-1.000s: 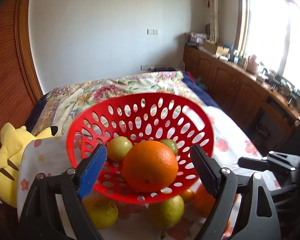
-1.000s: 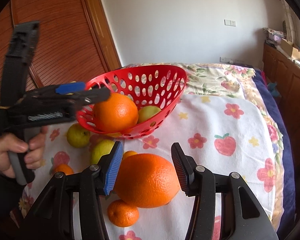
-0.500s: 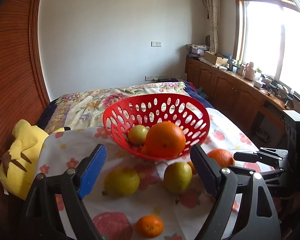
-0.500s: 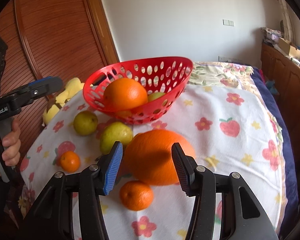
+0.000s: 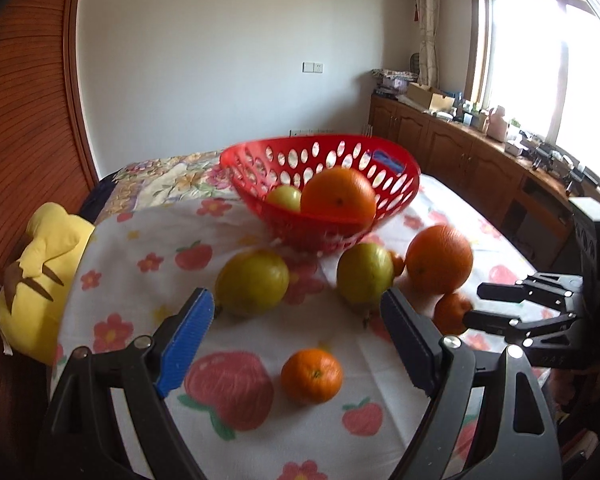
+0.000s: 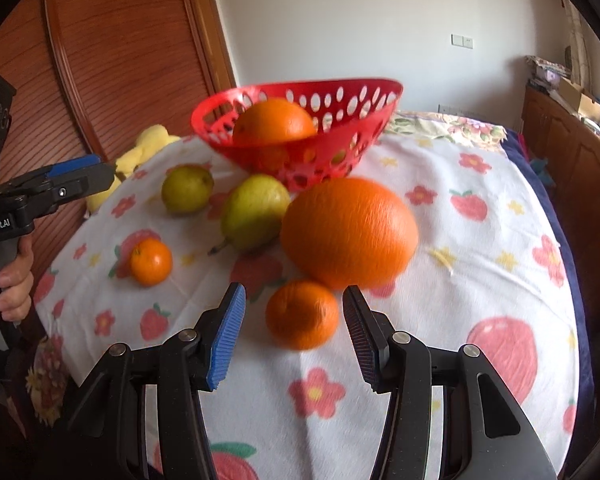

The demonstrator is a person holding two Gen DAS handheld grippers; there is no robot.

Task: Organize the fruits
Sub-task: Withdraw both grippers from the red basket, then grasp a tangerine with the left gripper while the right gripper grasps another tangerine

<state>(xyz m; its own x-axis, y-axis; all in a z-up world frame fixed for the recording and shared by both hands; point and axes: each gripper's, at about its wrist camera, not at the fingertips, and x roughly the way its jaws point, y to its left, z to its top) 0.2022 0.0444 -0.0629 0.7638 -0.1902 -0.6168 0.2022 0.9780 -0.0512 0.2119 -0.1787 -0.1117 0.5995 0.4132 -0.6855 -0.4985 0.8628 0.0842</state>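
Blue-padded left tongs (image 5: 296, 332) are held wide apart, nothing gripped; a small mandarin (image 5: 312, 376) is seen on the cloth between the pads, untouched. Two green pears (image 5: 252, 282) (image 5: 365, 272) are placed just beyond. Right tongs (image 6: 294, 336) are set narrower but not closed on anything; a second mandarin (image 6: 302, 314) lies in the gap just ahead of the pads, no contact visible. A big orange (image 6: 350, 232) is touching it from behind. The red basket (image 6: 340, 148) is located farther back, tilted, with an orange (image 6: 274, 122) and a pear inside. All is carried on a flower-printed cloth (image 6: 480, 264) over the bed. A yellow plush toy (image 5: 40, 276) is seen at the left edge.
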